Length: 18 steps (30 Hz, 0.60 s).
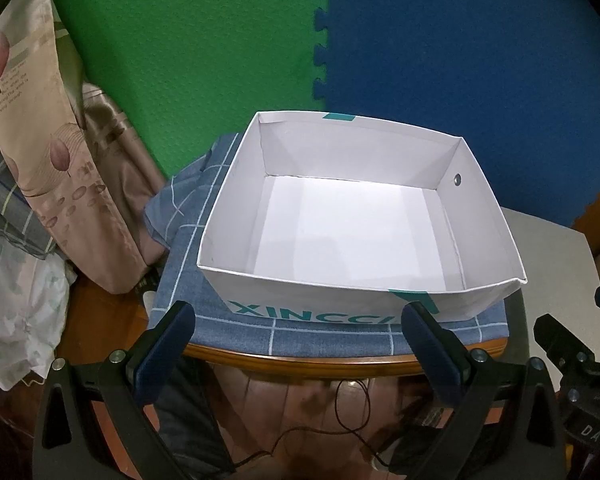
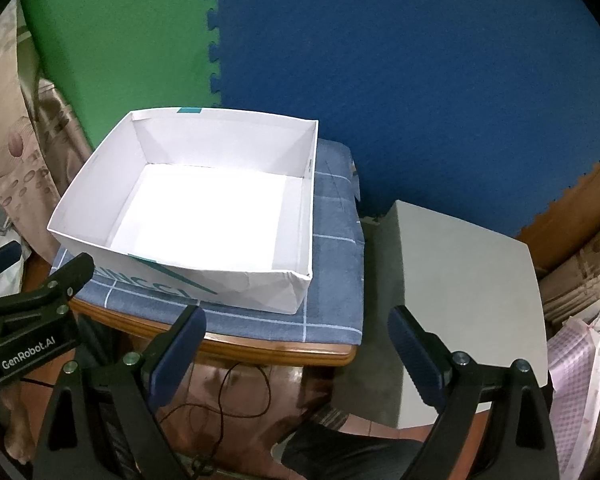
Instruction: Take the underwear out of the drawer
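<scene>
A white open cardboard box (image 1: pixel 484 216) with teal lettering serves as the drawer; it sits on a blue checked cloth (image 1: pixel 332 336) over a wooden stool. Its inside is bare white, and no underwear shows in either view. The box also shows in the right wrist view (image 2: pixel 72 204). My left gripper (image 1: pixel 298 320) is open and empty, just in front of the box's near wall. My right gripper (image 2: pixel 296 324) is open and empty, in front of the stool's right corner. The left gripper's body (image 2: pixel 24 320) shows at the left of the right wrist view.
Green (image 1: pixel 188 40) and blue (image 1: pixel 460 40) foam mats back the scene. Folded bedding and a leaf-print pillow (image 1: pixel 28 128) pile up at the left. A white side table (image 2: pixel 468 280) stands right of the stool (image 2: pixel 260 350). A thin black cord (image 2: pixel 236 392) lies on the floor below.
</scene>
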### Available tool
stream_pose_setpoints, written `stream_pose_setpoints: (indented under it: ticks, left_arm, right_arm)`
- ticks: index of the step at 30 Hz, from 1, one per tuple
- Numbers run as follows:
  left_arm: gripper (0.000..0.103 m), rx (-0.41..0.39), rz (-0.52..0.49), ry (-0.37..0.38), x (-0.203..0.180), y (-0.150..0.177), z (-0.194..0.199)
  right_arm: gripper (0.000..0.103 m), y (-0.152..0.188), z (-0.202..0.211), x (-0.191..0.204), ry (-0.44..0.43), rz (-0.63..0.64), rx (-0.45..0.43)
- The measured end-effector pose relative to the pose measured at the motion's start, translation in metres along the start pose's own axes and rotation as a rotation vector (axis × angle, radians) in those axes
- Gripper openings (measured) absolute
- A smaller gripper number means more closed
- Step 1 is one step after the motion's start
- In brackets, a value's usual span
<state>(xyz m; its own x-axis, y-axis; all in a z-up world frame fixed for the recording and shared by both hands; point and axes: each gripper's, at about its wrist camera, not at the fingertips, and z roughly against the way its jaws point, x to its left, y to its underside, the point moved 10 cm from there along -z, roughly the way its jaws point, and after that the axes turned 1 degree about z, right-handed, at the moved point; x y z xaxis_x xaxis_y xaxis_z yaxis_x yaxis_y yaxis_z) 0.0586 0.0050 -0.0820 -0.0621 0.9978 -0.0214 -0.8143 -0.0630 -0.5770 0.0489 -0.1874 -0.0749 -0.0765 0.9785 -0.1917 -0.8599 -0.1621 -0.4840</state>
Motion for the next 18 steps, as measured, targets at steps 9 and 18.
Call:
stream_pose_setpoints:
  ticks: [9, 18]
  left_arm:
    - [0.102, -0.001, 0.002, 0.002, 0.0033, 0.0032, -0.0010]
    - [0.102, 0.002, 0.001, 0.001, 0.0024, 0.0025, -0.0010]
  right_arm:
    - [0.095, 0.0003, -0.0020, 0.0018, -0.005, 0.003, 0.004]
    - [0.094, 0.0008, -0.0040, 0.0042, -0.006, 0.004, 0.007]
